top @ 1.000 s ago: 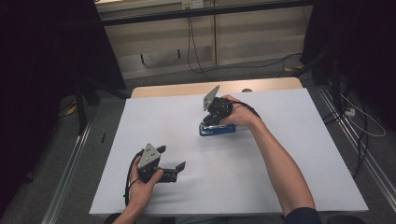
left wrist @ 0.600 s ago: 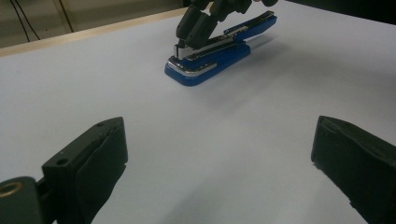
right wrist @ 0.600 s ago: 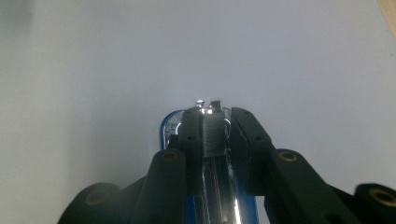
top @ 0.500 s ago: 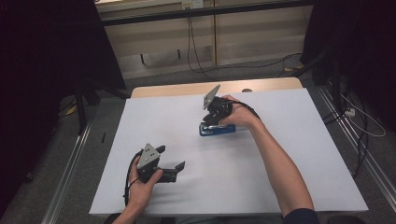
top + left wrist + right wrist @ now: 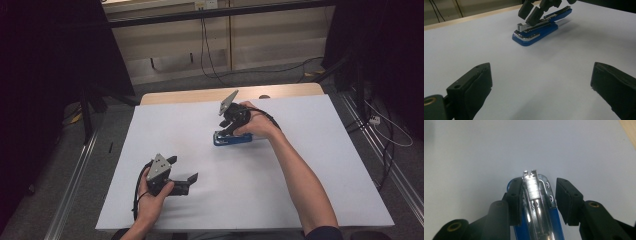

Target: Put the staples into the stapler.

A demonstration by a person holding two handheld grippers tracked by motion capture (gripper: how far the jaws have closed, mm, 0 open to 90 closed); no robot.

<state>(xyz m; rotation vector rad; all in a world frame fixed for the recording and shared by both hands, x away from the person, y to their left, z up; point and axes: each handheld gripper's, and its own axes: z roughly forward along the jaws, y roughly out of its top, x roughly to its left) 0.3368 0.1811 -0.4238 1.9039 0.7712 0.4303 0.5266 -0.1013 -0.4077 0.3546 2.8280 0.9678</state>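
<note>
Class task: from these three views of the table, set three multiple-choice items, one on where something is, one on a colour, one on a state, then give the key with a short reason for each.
1. Where does the stapler lie on the white table?
A. at the near left corner
B. toward the far side, by the right gripper
C. on the floor

2. What colour is the stapler's base?
A. blue
B. red
C. yellow

3. How do the left gripper jaws stand?
A. shut on the stapler
B. shut on nothing
C. wide apart, with nothing between them

Key: B, the high view shows it beside the right hand; A, the base is blue in every view; C, bare table lies between the jaws.
</note>
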